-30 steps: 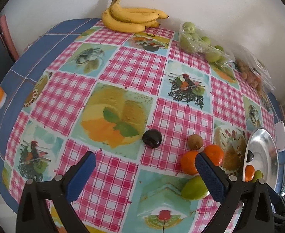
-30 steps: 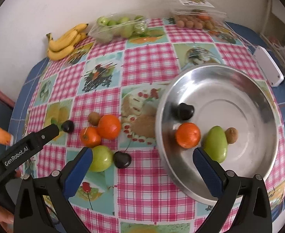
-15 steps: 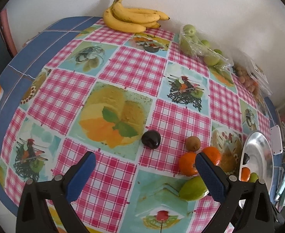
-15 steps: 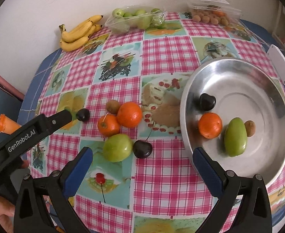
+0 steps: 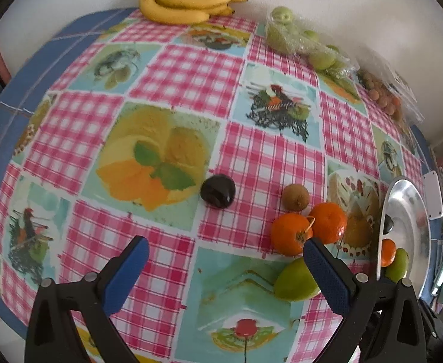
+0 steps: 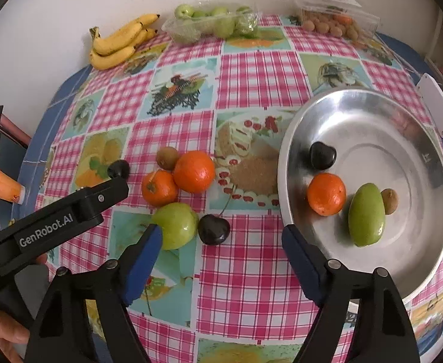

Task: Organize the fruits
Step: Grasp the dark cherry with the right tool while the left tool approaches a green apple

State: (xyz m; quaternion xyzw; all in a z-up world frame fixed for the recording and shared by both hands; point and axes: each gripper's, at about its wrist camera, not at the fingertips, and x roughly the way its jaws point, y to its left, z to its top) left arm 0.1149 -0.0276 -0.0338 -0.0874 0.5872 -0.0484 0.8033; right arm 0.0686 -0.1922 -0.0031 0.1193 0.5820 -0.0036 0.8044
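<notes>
White "GenRobot.AI" on left tool [image 6: 117, 181], spread; right tool [image 6: 221, 239] closing, nothing btwn fingers

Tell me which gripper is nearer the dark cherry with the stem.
Right. The right gripper has the cherry between its open fingers, untouched; its jaws have just been closing. The left gripper hovers off to the cherry's left, near another dark fruit.

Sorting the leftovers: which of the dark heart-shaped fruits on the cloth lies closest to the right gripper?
The dark fruit beside the green apple, just ahead of the right gripper. The other loose one sits farther left; the third is already in the metal bowl.
</notes>
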